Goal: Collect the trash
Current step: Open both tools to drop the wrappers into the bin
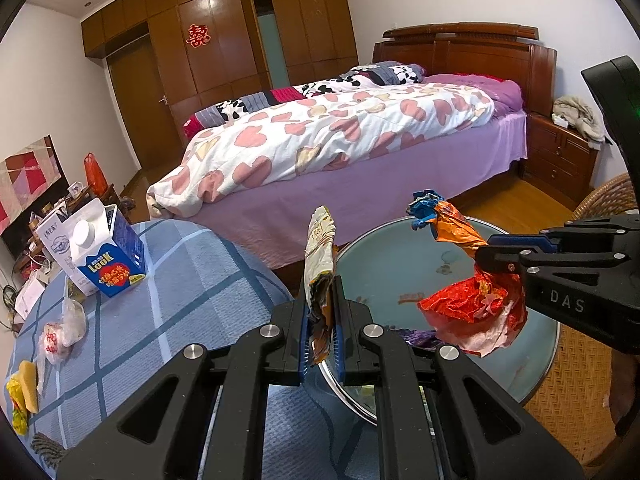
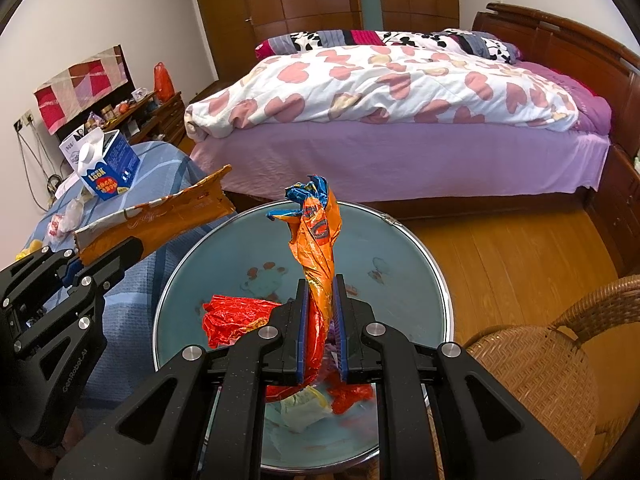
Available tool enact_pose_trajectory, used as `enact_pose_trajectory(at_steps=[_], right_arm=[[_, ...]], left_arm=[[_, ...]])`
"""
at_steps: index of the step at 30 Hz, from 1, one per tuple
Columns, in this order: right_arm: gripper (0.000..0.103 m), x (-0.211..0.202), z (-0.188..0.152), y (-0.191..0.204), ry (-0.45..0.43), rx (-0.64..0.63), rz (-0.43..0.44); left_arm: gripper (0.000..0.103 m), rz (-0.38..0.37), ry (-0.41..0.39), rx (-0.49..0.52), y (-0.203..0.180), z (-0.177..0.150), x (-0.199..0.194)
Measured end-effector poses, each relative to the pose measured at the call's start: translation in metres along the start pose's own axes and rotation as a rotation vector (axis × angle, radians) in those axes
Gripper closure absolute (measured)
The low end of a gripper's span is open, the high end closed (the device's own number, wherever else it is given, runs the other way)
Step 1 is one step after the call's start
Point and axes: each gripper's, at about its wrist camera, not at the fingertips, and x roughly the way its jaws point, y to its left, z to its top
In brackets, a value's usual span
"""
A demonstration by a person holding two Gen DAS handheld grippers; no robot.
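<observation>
My left gripper is shut on a flat yellow-orange snack wrapper, held edge-up between the blue-checked table and the round glass table. In the right wrist view the same wrapper sticks out of the left gripper at the left. My right gripper is shut on a crumpled orange, red and blue foil wrapper, held above the glass table. The left wrist view shows that foil wrapper in the right gripper.
A blue LOOK milk carton, a small plastic bag and yellow bits lie on the blue-checked table. More wrappers lie under the right gripper on the glass. A wicker chair stands right; the bed is behind.
</observation>
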Motion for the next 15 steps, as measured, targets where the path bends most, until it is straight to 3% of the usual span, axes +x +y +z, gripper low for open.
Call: enact_pose_trajectory(at_steps=[15], right_arm=[[0.09, 0.0, -0.001, -0.005, 0.004, 0.01, -0.006]], left_arm=[[0.094, -0.014, 0.014, 0.012, -0.011, -0.001, 0.004]])
